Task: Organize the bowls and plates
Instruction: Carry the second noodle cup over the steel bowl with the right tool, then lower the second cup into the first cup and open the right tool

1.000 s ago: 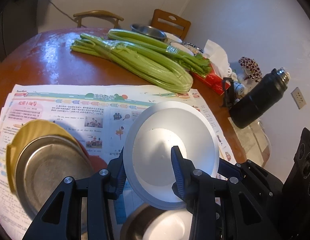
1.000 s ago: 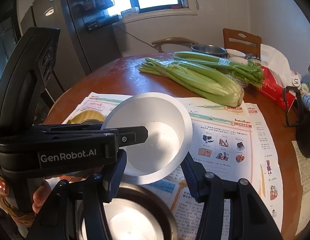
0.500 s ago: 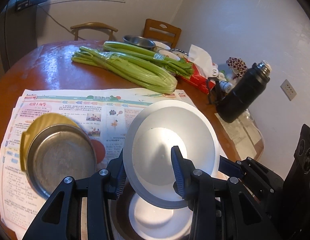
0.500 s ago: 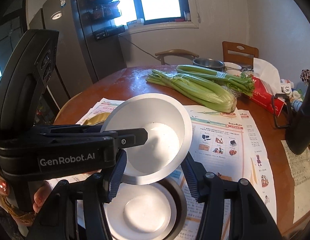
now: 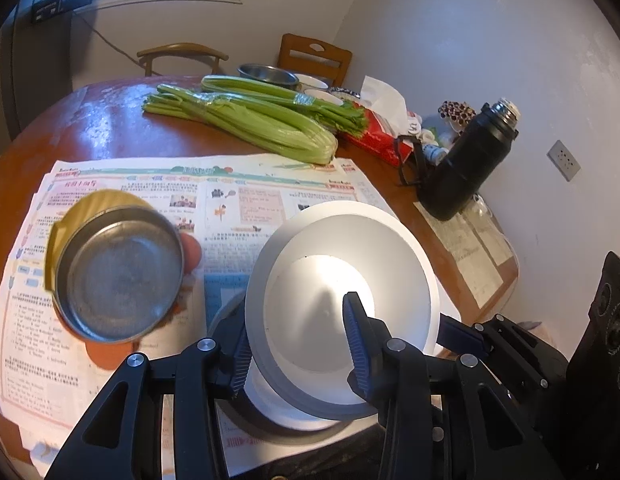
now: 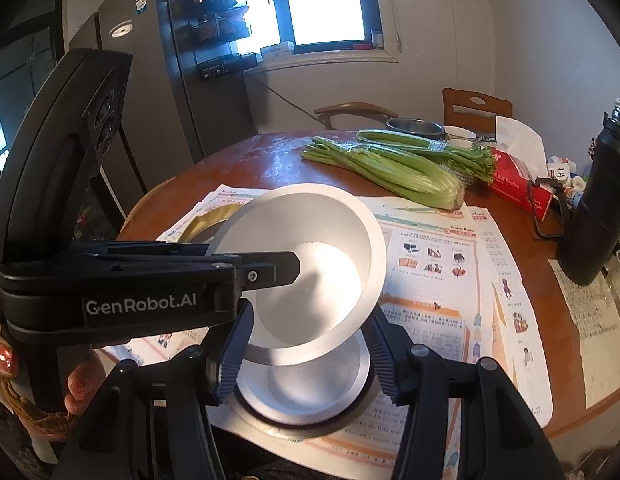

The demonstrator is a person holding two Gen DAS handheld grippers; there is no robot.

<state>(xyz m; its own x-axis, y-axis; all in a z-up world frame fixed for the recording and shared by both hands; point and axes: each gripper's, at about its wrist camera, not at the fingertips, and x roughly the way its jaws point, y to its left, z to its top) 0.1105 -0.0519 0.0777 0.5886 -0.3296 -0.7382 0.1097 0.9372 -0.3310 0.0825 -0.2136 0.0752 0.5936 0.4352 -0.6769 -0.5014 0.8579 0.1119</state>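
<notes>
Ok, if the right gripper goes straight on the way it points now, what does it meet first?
The white bowl: it sits tilted between the fingers of the right gripper, clamped at its rim by the left gripper. Whether the right gripper's fingers touch it is unclear.

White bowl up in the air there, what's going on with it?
The left hand-held gripper is clamped on the rim of the white bowl, holding it tilted above another white bowl nested in a metal bowl on the newspaper. The right hand-held gripper is open beside the stack, gripping nothing. A separate steel bowl sits to the left.
</notes>
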